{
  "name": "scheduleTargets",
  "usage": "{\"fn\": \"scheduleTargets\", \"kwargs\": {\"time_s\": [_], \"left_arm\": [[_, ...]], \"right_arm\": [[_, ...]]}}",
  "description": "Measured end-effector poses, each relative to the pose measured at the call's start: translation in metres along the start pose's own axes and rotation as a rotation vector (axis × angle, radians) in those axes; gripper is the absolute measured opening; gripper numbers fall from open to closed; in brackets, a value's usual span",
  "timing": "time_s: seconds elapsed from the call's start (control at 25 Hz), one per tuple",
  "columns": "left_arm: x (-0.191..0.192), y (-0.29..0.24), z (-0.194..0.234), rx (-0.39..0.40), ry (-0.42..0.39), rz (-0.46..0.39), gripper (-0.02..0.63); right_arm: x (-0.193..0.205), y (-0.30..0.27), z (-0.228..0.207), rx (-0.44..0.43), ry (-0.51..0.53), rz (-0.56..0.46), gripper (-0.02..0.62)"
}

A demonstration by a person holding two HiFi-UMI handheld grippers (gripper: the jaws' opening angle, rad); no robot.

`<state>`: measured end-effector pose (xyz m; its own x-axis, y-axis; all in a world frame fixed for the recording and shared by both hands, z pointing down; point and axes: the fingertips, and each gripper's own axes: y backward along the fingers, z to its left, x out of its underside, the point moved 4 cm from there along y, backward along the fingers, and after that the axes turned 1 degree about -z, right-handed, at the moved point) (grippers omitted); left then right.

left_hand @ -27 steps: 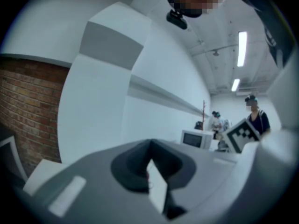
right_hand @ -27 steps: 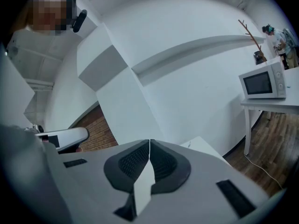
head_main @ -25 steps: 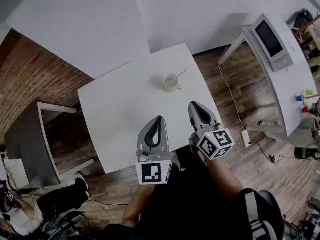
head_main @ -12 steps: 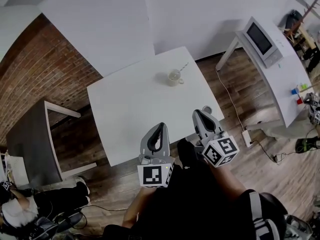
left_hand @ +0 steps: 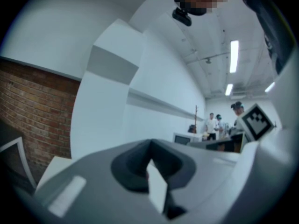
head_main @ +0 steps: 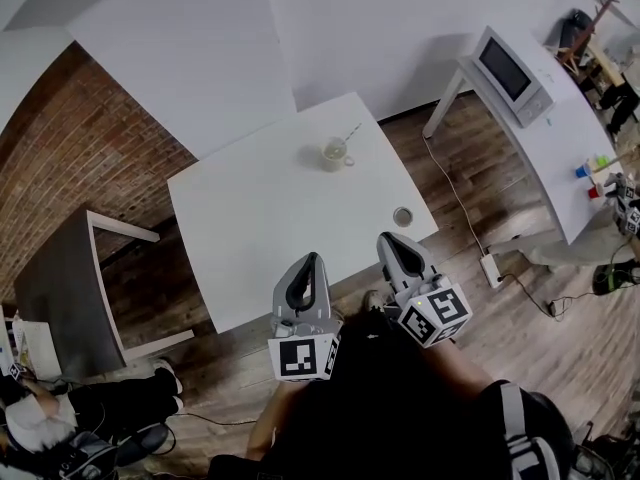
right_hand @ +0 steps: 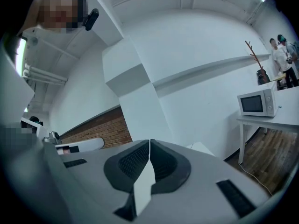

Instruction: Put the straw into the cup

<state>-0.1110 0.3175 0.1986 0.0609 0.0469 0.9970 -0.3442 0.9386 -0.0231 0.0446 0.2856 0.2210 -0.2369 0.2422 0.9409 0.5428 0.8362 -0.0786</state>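
White table (head_main: 250,223) bears cup (head_main: 333,153) near its far edge.

Head view taken from high above, aimed steeply down, counter (head_main: 250,228) seen from afar. Both gripper views held low, tilted up toward ceiling (left_hand: 210,36). Brick wall (head_main: 80,168) shared by all three views; microwave (head_main: 508,65) shared by head and right gripper views.

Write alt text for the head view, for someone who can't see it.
Seen from above, a white table holds a glass cup with a straw slanting out of it, and a small round object near its right edge. The left claw and right claw, both shut and empty, are held at the table's near edge.
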Motion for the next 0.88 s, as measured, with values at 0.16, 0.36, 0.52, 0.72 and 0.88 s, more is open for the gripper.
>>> {"fn": "scheduleTargets", "kwargs": {"time_s": [0.16,0.36,0.52,0.72,0.88], "left_arm": [[0.000,-0.006,-0.012,0.009,0.003,0.002,0.003],[0.001,-0.016,-0.028,0.018,-0.008,-0.002,0.003],[0.002,-0.020,-0.034,0.015,-0.012,0.002,0.003],[0.002,-0.024,-0.035,0.003,-0.016,-0.004,0.003],[0.002,-0.025,-0.040,0.007,-0.020,-0.003,0.004]], "right_arm": [[-0.005,0.008,-0.005,-0.006,0.001,0.000,0.011],[-0.007,0.013,-0.010,-0.034,0.012,0.012,0.008],[-0.008,0.014,-0.014,-0.044,0.025,0.012,0.006],[-0.011,0.015,-0.017,-0.053,0.020,-0.006,0.006],[-0.014,0.017,-0.020,-0.059,0.015,-0.015,0.006]]}}
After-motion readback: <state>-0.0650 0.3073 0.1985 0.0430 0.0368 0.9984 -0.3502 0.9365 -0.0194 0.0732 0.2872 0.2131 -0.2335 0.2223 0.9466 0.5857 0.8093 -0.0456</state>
